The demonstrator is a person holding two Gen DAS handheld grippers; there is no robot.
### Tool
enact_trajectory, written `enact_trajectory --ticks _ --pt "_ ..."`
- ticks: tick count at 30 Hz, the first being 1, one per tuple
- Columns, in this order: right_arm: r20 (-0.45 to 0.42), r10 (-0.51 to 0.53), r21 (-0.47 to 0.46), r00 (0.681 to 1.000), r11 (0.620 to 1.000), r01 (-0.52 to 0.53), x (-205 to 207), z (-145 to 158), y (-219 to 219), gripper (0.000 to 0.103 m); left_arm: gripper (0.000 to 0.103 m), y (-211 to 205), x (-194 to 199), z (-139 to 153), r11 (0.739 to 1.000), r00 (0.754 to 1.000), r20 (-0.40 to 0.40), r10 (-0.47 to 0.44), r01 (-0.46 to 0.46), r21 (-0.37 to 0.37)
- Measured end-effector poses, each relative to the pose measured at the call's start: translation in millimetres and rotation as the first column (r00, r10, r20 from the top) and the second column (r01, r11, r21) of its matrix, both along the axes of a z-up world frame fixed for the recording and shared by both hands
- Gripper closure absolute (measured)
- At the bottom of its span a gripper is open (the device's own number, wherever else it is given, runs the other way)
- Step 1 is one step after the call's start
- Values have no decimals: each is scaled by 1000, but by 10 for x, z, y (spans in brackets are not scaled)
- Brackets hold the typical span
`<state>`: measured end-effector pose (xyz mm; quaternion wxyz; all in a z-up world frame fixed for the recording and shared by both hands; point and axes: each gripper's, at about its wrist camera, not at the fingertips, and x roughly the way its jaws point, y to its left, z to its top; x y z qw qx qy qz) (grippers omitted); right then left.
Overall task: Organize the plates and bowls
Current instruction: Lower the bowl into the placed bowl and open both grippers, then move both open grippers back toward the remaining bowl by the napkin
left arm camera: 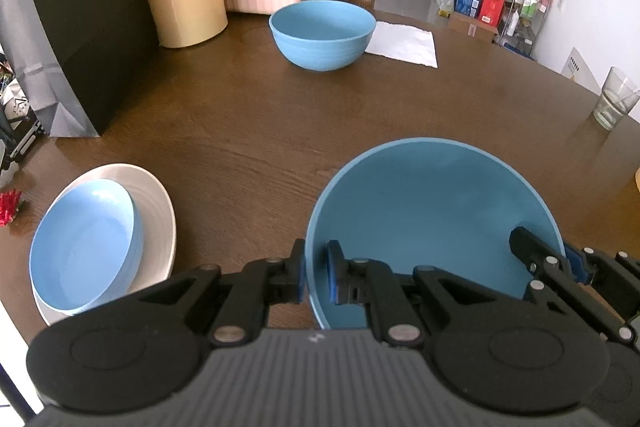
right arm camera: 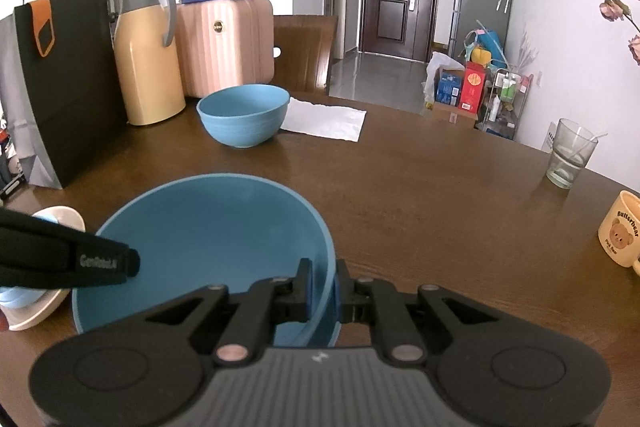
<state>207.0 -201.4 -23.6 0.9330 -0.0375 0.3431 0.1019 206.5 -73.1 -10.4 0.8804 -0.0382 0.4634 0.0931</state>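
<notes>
left gripper (left arm camera: 316,277): the fingers straddle the left rim of the large blue plastic bowl (left arm camera: 432,211), one pad outside the wall and one inside, narrow and closed on the rim. right gripper (right arm camera: 323,291): the fingers straddle the right rim of the same bowl in the same manner, narrow and closed on it. the bowl therefore lies between the two grippers, held at opposite sides, just above or on the brown wooden desk (left arm camera: 260,123); contact with the desk cannot be told.

to the left of the held bowl, close to the left gripper, a small light blue bowl (left arm camera: 84,243) sits inside a shallow white plate (left arm camera: 160,219). straight ahead, well apart, a second blue bowl of matching shape (left arm camera: 322,33) stands upright beside a white paper sheet (left arm camera: 404,43).

judgement: the matching far bowl is the likely nesting target. it lies forward of both grippers along their finger axis, roughly central, so neither hand is clearly nearer. the move calls for a level carry forward.

periphery: a clear drinking glass (right arm camera: 570,153) and a cream bear-print mug (right arm camera: 620,233) stand at the right.
</notes>
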Motion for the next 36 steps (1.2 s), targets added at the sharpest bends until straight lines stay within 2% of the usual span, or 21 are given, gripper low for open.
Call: enact_trajectory --ticks 9,14,23,25,26,27,28,29,30,32,35,36 --pt "20 -13 3 1000 1000 12 32 -54 -3 93 92 -1 29 -81 1000 1000 6 -17 17 -5" --pt "42 -16 -2 999 1000 16 22 -96 -16 93 92 -42 12 -114 1000 999 28 -27 27 15" --pt "30 -16 12 999 1000 15 52 -234 -48 93 92 -101 -2 -162 999 998 56 -36 34 38" --pt "20 -10 20 1000 1000 10 62 -256 -49 89 90 -105 -9 -162 999 998 57 -40 38 35" --pt "19 -8 22 1000 1000 7 62 -254 -55 88 87 -102 -9 -157 999 998 55 -41 40 32" --pt "21 -3 30 1000 1000 3 57 -244 -60 88 73 -93 -9 -151 999 998 53 -44 43 24" --pt "27 1 40 1000 999 -2 46 -223 -63 82 61 -82 -16 -137 999 997 54 -51 50 7" --pt "32 5 46 999 999 -7 37 -197 -63 76 41 -70 -13 -123 999 997 54 -51 51 0" --pt "41 1 45 999 999 -3 23 -168 -64 68 34 -63 -20 -102 999 997 58 -41 41 7" --pt "56 -14 37 998 999 12 -1 -108 -86 61 27 -38 -26 -57 999 997 64 -33 32 28" --pt "42 -24 81 999 996 20 -4 -47 -179 50 13 67 -31 -8 1000 998 57 -20 21 -3" --pt "38 -29 101 999 995 25 -9 -30 -222 42 9 96 -43 7 1000 998 60 -17 18 -11"
